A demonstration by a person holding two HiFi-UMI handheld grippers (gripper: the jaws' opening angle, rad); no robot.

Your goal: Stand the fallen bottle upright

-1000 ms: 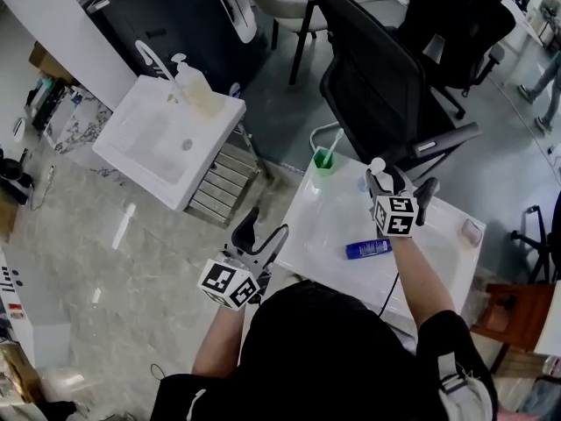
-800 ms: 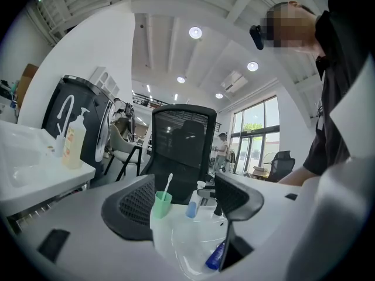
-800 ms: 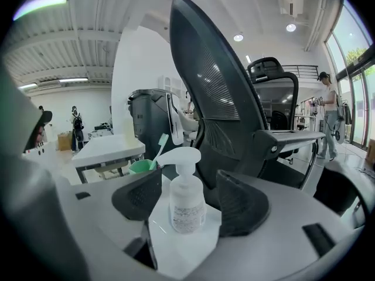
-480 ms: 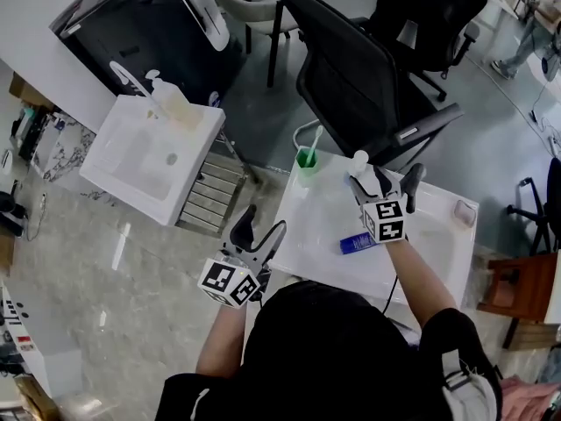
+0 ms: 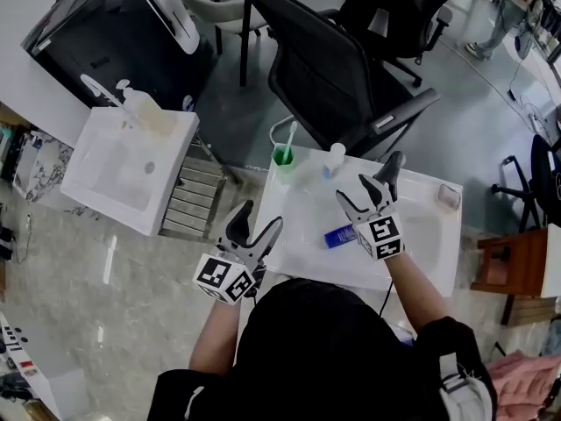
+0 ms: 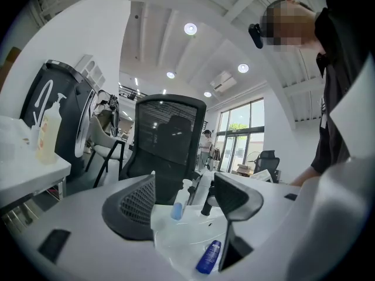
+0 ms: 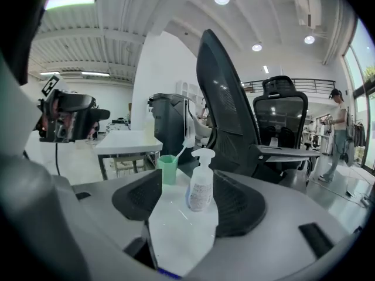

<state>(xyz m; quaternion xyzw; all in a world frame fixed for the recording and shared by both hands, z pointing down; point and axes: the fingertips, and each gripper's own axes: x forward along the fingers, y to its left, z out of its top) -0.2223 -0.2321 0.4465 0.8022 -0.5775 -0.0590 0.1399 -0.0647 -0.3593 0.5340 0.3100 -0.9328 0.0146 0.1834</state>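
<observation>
Two grippers hover over the white table (image 5: 307, 207), both with jaws spread wide and nothing pinched. The right gripper (image 5: 370, 185) hangs at centre right of the head view. In the right gripper view the clear pump bottle (image 7: 201, 183) stands upright in the gap, with the pads clear of it on either side. The blue bottle (image 5: 340, 235) lies flat on its side on the table, just left of that gripper's marker cube. The left gripper (image 5: 257, 224) sits at the table's left edge, and its own view catches the blue bottle low beside one jaw. A green cup (image 5: 282, 155) with a toothbrush stands at the table's upper left corner, near the pump bottle.
</observation>
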